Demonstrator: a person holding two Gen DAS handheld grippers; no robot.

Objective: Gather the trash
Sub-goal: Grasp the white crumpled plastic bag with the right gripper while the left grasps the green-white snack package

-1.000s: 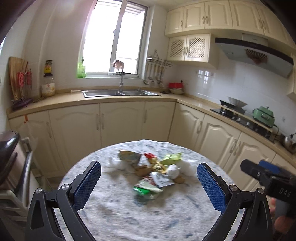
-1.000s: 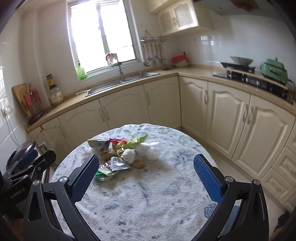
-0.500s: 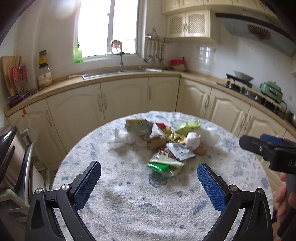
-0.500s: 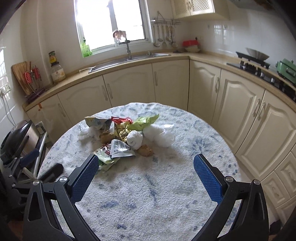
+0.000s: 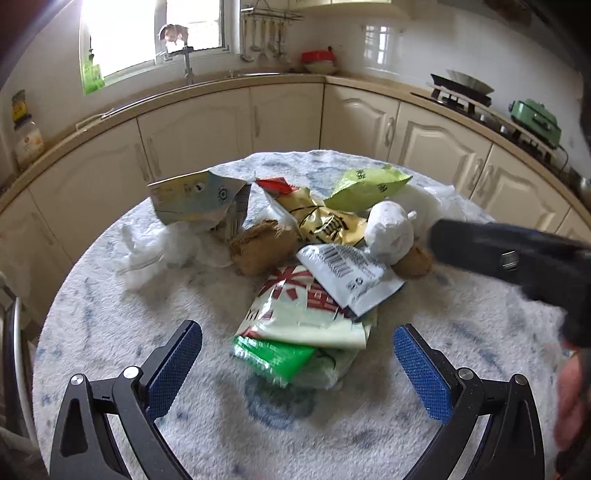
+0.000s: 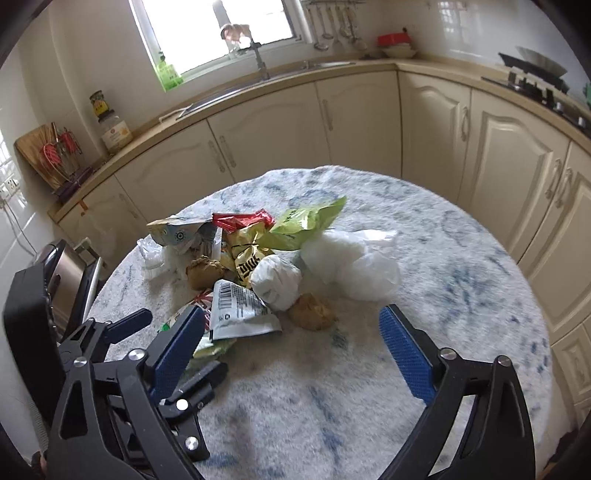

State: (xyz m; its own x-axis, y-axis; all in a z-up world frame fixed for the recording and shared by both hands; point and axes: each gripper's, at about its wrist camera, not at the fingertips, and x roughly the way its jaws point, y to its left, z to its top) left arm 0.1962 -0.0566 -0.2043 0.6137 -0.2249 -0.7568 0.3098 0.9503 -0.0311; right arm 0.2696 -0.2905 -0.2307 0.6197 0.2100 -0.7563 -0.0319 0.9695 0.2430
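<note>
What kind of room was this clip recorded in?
A home kitchen, most likely: a sink faucet under a window, cream cabinets below the counter, and a gas stove to the right.

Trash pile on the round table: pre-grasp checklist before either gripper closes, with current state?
1. Left gripper open, nothing between the pads: ok.
2. Right gripper open; its jaws have just been closing a little, nothing clamped: ok.
3. Left gripper lined up on the green and white wrapper: ok.
4. Right gripper lined up on a single item: not ok; the barcode pouch and brown lump both lie ahead.
5. Grippers clear of each other: cannot tell; they are close in both views.
6. Bin or bag to drop trash into: cannot tell, none in view.
</note>
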